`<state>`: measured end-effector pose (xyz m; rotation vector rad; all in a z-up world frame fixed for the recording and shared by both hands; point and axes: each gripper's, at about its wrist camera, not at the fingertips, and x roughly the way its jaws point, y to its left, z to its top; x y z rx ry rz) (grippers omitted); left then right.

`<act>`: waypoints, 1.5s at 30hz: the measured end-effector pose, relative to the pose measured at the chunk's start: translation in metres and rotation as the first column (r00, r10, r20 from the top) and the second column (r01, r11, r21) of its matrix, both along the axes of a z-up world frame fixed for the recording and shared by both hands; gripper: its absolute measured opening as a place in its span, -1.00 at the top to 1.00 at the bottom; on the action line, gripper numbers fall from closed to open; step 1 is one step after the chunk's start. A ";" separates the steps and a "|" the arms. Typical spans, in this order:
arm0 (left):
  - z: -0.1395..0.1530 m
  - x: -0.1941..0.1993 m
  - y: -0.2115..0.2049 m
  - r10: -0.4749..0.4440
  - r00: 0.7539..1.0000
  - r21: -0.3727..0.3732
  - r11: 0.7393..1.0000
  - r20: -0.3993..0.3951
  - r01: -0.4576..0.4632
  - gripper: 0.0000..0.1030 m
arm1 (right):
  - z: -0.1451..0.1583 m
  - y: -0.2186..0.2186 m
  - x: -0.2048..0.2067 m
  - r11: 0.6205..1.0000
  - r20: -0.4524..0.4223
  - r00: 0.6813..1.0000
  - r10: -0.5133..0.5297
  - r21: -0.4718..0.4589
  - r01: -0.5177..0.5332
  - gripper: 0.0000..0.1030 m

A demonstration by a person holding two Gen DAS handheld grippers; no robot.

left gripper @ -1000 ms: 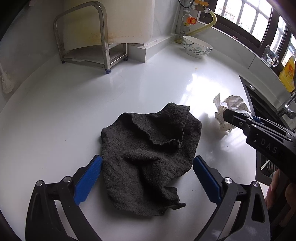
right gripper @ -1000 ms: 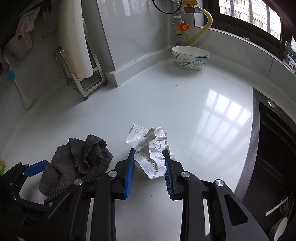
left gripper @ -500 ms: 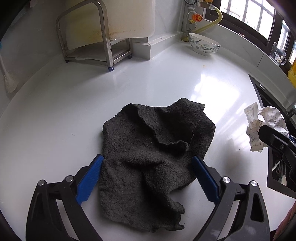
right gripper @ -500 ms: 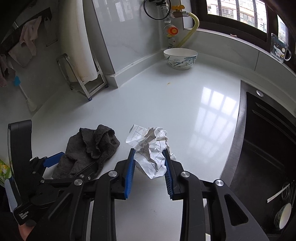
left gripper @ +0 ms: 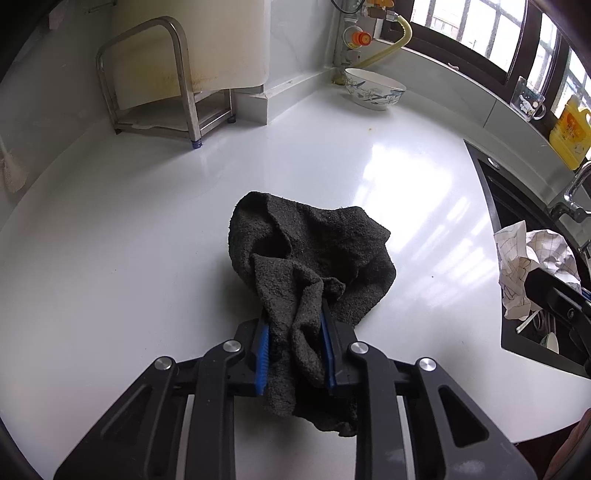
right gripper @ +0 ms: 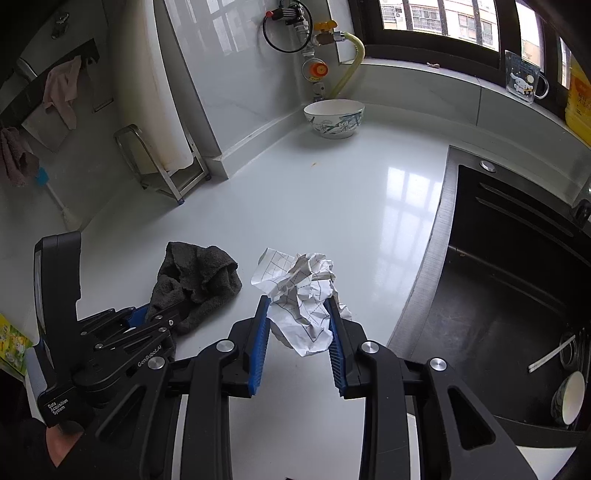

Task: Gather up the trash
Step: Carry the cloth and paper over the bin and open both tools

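Bright kitchen corner with a glossy white counter (left gripper: pixel 147 229)
Daylight from dark-framed windows (right gripper: pixel 436 18) reflects on the counter; a black sink (right gripper: pixel 517 266) sits at right, a metal rack (left gripper: pixel 147 77) against the wall

Countertop (left gripper: pixel 147 258): glossy white, smooth, reflective. Rag (left gripper: pixel 310 251): dark grey terry cloth, rough, matt. Crumpled paper (right gripper: pixel 303 291): white, grid-printed, creased. Rack (left gripper: pixel 184 92): brushed metal tube. Bowl (right gripper: pixel 334 116): glazed ceramic. Sink (right gripper: pixel 517 258): dark, matt finish. Gripper pads (right gripper: pixel 260 343): ribbed blue plastic.

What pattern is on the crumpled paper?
White with a thin dark grid; the crumpled paper shows best in the right wrist view.
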<state>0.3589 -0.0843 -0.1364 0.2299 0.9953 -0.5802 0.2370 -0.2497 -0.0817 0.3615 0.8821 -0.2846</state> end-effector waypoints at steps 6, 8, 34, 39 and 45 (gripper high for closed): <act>0.019 -0.027 0.015 -0.017 1.000 -0.009 1.000 0.012 0.017 0.57 | 0.009 0.008 -0.032 1.000 0.002 1.000 -0.021 0.017 0.021 0.45; 0.026 -0.038 0.021 -0.022 1.000 -0.012 1.000 0.022 0.022 0.57 | 0.014 0.013 -0.043 1.000 0.009 1.000 -0.023 0.019 0.023 0.45; 0.088 -0.194 0.057 0.034 0.995 -0.027 0.999 0.094 -0.032 0.57 | 0.036 0.030 -0.183 0.991 0.022 0.992 0.122 0.055 -0.123 0.45; 0.089 -0.224 0.052 0.066 0.994 -0.024 0.998 0.091 -0.064 0.57 | 0.032 0.025 -0.202 0.983 0.018 0.985 0.171 0.069 -0.172 0.45; 0.085 -0.257 0.044 0.093 0.992 -0.011 0.996 0.083 -0.092 0.57 | 0.026 0.016 -0.222 0.971 0.005 0.975 0.222 0.090 -0.222 0.45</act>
